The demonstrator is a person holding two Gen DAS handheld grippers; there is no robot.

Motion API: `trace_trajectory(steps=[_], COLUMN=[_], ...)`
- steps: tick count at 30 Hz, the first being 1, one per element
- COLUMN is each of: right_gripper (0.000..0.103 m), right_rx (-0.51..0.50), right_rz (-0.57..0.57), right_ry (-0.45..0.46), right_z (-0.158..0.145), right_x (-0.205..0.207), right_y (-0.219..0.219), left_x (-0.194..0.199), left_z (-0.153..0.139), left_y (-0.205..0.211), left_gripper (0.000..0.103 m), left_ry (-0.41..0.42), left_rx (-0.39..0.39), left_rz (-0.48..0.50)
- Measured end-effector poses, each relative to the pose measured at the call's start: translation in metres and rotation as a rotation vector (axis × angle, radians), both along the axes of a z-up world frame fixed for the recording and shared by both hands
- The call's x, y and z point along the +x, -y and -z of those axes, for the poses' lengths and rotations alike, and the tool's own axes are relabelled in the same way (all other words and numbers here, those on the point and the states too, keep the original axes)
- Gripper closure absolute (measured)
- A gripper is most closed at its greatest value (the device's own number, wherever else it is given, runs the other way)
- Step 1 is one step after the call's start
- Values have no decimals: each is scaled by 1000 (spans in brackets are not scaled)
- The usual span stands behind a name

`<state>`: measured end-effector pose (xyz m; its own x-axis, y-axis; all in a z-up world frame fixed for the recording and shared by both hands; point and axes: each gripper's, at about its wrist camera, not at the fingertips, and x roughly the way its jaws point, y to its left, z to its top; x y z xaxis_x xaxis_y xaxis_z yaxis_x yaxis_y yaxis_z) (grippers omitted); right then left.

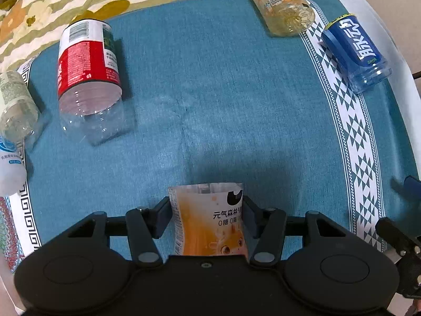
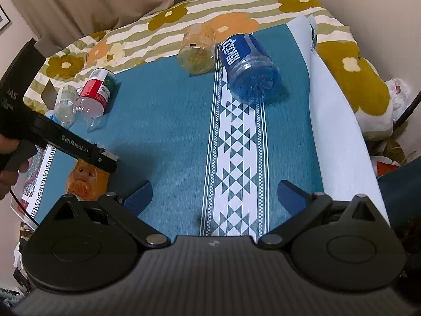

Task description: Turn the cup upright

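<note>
At six o'clock on the blue cloth [image 1: 210, 79], the left gripper [image 1: 208, 210] clamps the orange cup [image 1: 209, 223]; the right gripper [image 2: 214, 196] gapes empty.

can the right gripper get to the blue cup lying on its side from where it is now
Probably yes. The right gripper is open and holds nothing, and only bare cloth lies between it and the blue cup ahead.

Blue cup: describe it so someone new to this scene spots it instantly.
Start at the teal tablecloth and follow its white band of triangles to the far end. There the blue cup lies on its side, clear base towards the camera. Beside it lies a yellowish cup; only the blue one has large white characters on its label.
</note>
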<state>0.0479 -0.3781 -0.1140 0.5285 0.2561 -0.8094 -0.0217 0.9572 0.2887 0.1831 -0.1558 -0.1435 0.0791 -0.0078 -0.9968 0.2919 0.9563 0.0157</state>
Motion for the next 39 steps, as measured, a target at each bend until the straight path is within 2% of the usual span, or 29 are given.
trace_trajectory(steps=[8,14,19,22,25,29,32,35,39], right_gripper=[0,0,0,0,0,0,0,0,0], right_rx=[16,30,35,26,12,-9,-36,-60,-89], right_rz=[12,23,21,8,-3,-11,-15,-13,-29], right_ry=[1,18,48,67,76,70,70,65,76], right_z=[0,-7,-20,-25,-24,-16,-7,1,7], right_x=[1,-1,-4,-5,-6,-6,-6,-6,-10], right_y=[1,0,-5,-11,-20,-33,-43,-51,-58], left_x=[-7,-21,-35,-49,-66,-86,-91,-93,-94], left_z=[-3,-24,-47,-60,-66,-59,-46,-34,-20], left_y=[-1,-3,-17,-29,-35,-40,-42,-43,-43], left_gripper=[46,47,47,47,46,45,45,45,44], left_ry=[29,84,159,246,404,613,737,830,909], left_rx=[-18,-27,-82,-130,-171,-211,-228,-241,-235], left_rz=[12,29,-14,-59,-85,-126,-148,-146,-133])
